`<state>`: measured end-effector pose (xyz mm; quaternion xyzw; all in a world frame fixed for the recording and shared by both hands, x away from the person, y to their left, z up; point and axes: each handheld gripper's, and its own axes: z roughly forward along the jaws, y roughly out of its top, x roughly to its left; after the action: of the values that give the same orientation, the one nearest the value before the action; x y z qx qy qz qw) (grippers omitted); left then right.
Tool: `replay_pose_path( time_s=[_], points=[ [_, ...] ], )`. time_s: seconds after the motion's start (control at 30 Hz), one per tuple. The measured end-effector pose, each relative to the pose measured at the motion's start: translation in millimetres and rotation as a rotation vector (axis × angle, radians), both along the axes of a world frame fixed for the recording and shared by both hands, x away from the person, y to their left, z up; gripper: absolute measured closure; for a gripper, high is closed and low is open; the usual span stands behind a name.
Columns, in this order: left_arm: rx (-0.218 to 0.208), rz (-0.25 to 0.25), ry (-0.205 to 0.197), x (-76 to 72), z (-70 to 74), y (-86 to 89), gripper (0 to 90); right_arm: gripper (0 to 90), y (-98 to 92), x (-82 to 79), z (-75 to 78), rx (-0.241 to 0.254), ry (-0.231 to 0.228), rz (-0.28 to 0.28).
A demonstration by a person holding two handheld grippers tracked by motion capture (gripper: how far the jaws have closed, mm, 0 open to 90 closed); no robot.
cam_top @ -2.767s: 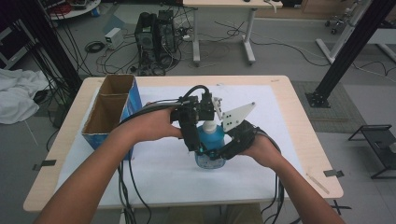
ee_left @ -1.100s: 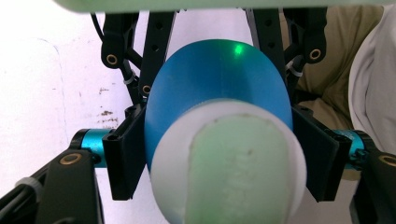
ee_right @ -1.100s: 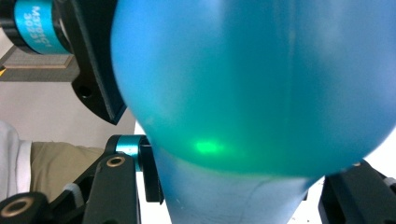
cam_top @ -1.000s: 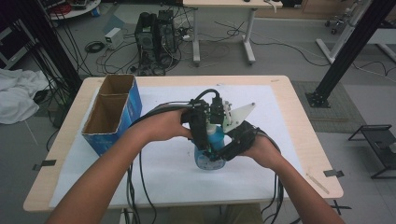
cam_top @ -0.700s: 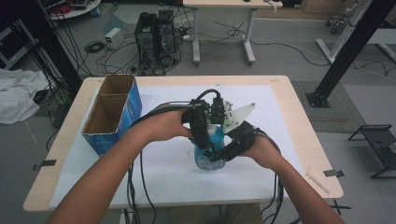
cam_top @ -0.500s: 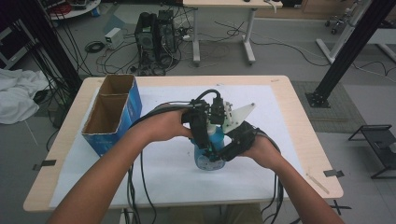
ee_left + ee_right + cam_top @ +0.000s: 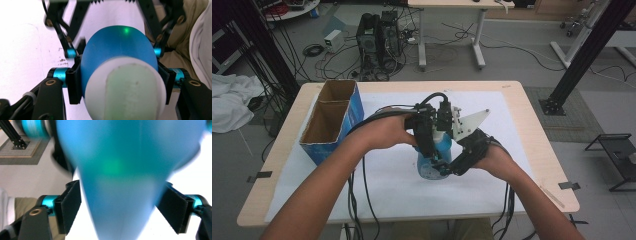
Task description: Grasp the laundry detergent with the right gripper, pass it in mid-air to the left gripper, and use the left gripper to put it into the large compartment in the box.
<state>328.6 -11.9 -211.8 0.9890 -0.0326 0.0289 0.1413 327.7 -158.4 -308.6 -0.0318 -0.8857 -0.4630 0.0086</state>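
A blue bottle [image 7: 430, 170] with a white cap [image 7: 125, 87] stands upright on the white sheet in the middle of the table. My left gripper [image 7: 432, 149] comes down from above and is shut on the bottle's top; in the left gripper view both pads [image 7: 74, 82] press on it where the cap meets the blue shoulder [image 7: 117, 50]. My right gripper [image 7: 447, 167] reaches in from the right around the lower body. Its jaws have just been opening. The blurred blue bottle [image 7: 125, 165] still lies between its pads [image 7: 71, 206], which stand slightly off it.
An open blue cardboard box [image 7: 332, 125] stands at the table's left side. The white sheet [image 7: 387, 195] covers most of the wooden table [image 7: 542, 165]. Cables trail from both grippers over the near edge. Computers, cables and another table stand on the floor beyond.
Since the earliest frame the left hand has shifted a little to the right over the bottle. Over the last second the hands and the bottle stay put.
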Motion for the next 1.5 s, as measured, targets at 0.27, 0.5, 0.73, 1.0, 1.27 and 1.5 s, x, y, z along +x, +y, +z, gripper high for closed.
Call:
replay_pose_path(
  time_s=[0.27,0.5,0.73,1.0,1.27,1.5],
  points=[
    [0.006,0.094,-0.002,4.2,12.6,19.7,37.9,21.5,-37.8,7.7,10.4,-0.009,-0.029,-0.078],
    [-0.002,0.200,-0.039,10.0,28.1,42.4,37.9,21.5,-62.3,11.1,16.4,-0.048,-0.011,-0.197],
    [0.014,0.298,-0.054,13.9,40.6,58.1,37.9,21.5,-78.3,13.5,18.3,-0.080,-0.006,-0.204],
    [-0.004,0.448,-0.071,22.2,51.9,77.0,37.8,1.4,-91.3,19.3,20.0,-0.176,0.063,-0.219],
    [-0.041,0.596,-0.079,31.5,62.2,97.9,37.9,1.3,-109.5,23.5,24.3,-0.212,0.069,-0.253],
    [-0.062,0.715,-0.085,37.4,75.6,116.1,37.9,1.4,-123.5,26.8,21.6,-0.307,0.105,-0.248]
  ],
)
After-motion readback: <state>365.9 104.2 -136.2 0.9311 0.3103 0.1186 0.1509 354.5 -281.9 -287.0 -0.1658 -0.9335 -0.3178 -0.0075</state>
